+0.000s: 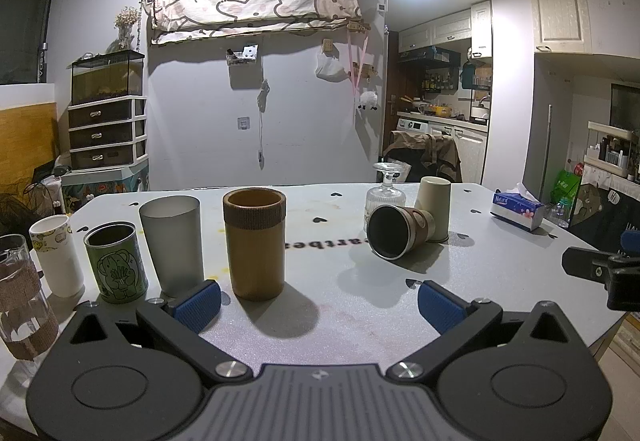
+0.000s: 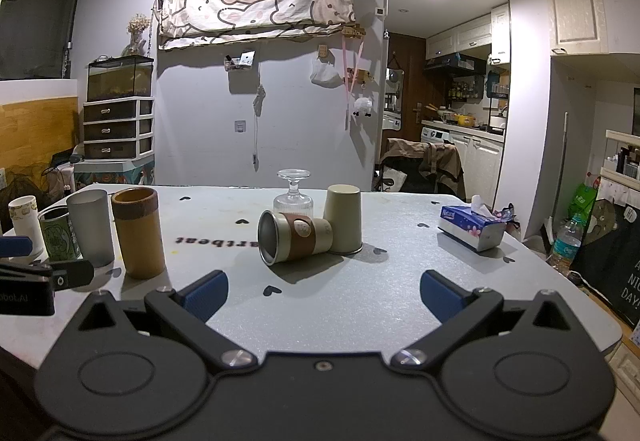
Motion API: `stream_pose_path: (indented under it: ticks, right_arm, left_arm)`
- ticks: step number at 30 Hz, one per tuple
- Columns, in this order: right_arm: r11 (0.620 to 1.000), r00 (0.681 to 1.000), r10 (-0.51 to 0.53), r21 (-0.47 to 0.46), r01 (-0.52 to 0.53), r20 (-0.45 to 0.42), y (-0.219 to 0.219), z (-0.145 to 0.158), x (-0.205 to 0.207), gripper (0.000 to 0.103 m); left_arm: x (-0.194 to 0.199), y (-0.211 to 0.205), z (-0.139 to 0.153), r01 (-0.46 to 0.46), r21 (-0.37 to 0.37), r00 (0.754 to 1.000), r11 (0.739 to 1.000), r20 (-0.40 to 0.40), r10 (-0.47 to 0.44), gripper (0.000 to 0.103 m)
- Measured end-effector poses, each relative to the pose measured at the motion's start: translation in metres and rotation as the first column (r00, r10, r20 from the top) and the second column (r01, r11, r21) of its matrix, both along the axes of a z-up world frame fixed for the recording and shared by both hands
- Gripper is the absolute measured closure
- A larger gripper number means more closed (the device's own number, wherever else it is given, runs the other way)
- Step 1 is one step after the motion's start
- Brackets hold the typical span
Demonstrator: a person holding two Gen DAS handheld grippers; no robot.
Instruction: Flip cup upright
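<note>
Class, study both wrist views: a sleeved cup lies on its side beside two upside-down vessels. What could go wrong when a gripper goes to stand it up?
1. The tipped cup lies against the inverted beige cup, with the inverted glass goblet close behind; lifting it may knock either over.
2. On its round side, it may roll away when touched.
3. The right gripper is open and empty, not yet lined up around the cup; a skewed grasp could slip.

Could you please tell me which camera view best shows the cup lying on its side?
The right wrist view: the tipped cup lies centred, showing its brown sleeve and open mouth. The left wrist view shows it off-centre, mostly its dark interior.
</note>
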State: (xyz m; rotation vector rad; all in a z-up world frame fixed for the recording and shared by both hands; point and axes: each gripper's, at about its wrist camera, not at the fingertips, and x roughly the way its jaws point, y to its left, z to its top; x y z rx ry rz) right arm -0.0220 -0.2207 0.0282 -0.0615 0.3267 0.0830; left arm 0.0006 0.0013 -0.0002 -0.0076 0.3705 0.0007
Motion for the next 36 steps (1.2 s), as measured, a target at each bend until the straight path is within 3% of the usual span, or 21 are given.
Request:
stream_pose_path:
  ticks: [14,20,30,36]
  right_arm:
    - [1.000,1.000,0.017,0.012,-0.017,0.000,0.015,0.004,0.007,0.000]
    - [0.995,1.000,0.019,0.098,-0.020,0.010,0.004,-0.002,0.036,0.000]
    - [0.986,0.999,0.025,0.163,-0.029,0.027,-0.005,0.019,0.144,0.002]
    - [0.991,1.000,-0.019,0.132,0.022,-0.024,-0.001,0.028,0.221,0.005]
  left_arm:
    - [-0.007,-0.008,0.001,0.006,-0.005,1.000,1.000,-0.006,-0.006,0.000]
    - [-0.004,-0.008,-0.004,0.003,-0.001,1.000,1.000,-0.011,-0.003,0.000]
    - [0.002,0.000,-0.018,-0.009,0.030,1.000,0.999,-0.010,0.009,0.000]
    - [0.005,0.004,-0.023,0.003,0.035,1.000,0.999,-0.013,-0.002,0.000]
